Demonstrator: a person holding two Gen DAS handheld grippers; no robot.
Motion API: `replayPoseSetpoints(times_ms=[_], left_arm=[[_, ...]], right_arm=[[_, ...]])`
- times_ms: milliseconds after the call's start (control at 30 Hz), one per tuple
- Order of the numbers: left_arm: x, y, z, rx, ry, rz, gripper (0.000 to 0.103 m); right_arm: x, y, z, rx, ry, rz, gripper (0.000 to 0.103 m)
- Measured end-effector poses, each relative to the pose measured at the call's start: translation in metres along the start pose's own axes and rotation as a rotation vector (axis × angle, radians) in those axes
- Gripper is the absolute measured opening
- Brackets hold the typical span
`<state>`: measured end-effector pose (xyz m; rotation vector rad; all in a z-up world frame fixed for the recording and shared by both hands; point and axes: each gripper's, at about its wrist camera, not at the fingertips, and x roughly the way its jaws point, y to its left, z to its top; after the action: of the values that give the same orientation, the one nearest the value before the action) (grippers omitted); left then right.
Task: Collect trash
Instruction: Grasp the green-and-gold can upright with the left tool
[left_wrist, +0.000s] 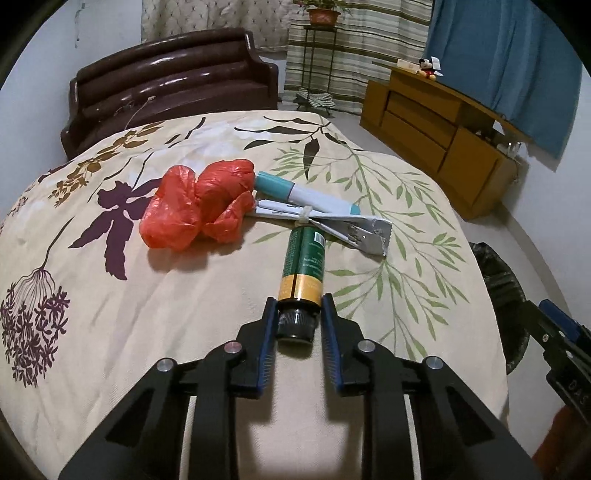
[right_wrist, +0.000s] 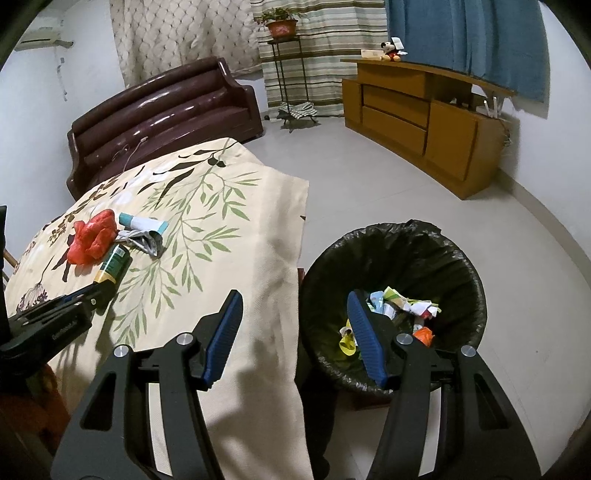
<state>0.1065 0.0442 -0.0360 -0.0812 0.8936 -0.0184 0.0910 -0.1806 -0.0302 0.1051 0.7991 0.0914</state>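
A green and gold tube (left_wrist: 303, 266) with a black cap lies on the floral cloth (left_wrist: 184, 295). My left gripper (left_wrist: 298, 306) has its fingers on either side of the cap, close to it; contact is unclear. Behind the tube lie a crumpled red plastic bag (left_wrist: 199, 203), a white and teal tube (left_wrist: 306, 192) and a flattened silver tube (left_wrist: 351, 227). My right gripper (right_wrist: 293, 306) is open and empty above the rim of the black-lined trash bin (right_wrist: 461, 258), which holds several wrappers. The tube (right_wrist: 112, 264), the bag (right_wrist: 90, 236) and the left gripper (right_wrist: 85, 295) also show in the right wrist view.
A dark brown sofa (left_wrist: 173, 81) stands behind the table. A wooden cabinet (left_wrist: 439, 133) with a toy mouse (left_wrist: 428, 68) stands at the right wall. A plant stand (left_wrist: 319, 55) stands by the curtains. Pale tiled floor (right_wrist: 369, 184) surrounds the bin.
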Motion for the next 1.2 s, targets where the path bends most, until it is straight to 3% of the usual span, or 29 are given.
replayPoseSetpoints(times_ms=[167,233,367,500,633,967,1200], left_arm=[[0.0,0.0,0.001,0.008,0.009,-0.013,0.028],[-0.001,-0.001,0.002,0.008,0.001,-0.007,0.043],[0.003,-0.001,0.007,0.017,-0.006,0.003,0.045],[0.009,0.001,0.011,0.018,0.009,-0.004,0.045],[0.011,0.005,0.013,0.025,0.01,-0.014,0.024],[-0.005,0.017,0.005,0.008,-0.001,-0.056,0.024],[-0.025,0.05,-0.001,-0.026,-0.021,-0.046,0.025]], right_arm=[[0.001,0.004,0.0,-0.007,0.001,0.004,0.057],[0.001,0.005,0.0,-0.008,0.003,0.005,0.057],[0.002,0.006,0.0,-0.011,0.006,0.007,0.057],[0.003,0.007,0.0,-0.013,0.007,0.008,0.057],[0.006,0.014,0.002,-0.024,0.009,0.012,0.057],[0.016,0.057,0.013,-0.117,0.016,0.054,0.057],[0.031,0.091,0.026,-0.169,0.04,0.098,0.057]])
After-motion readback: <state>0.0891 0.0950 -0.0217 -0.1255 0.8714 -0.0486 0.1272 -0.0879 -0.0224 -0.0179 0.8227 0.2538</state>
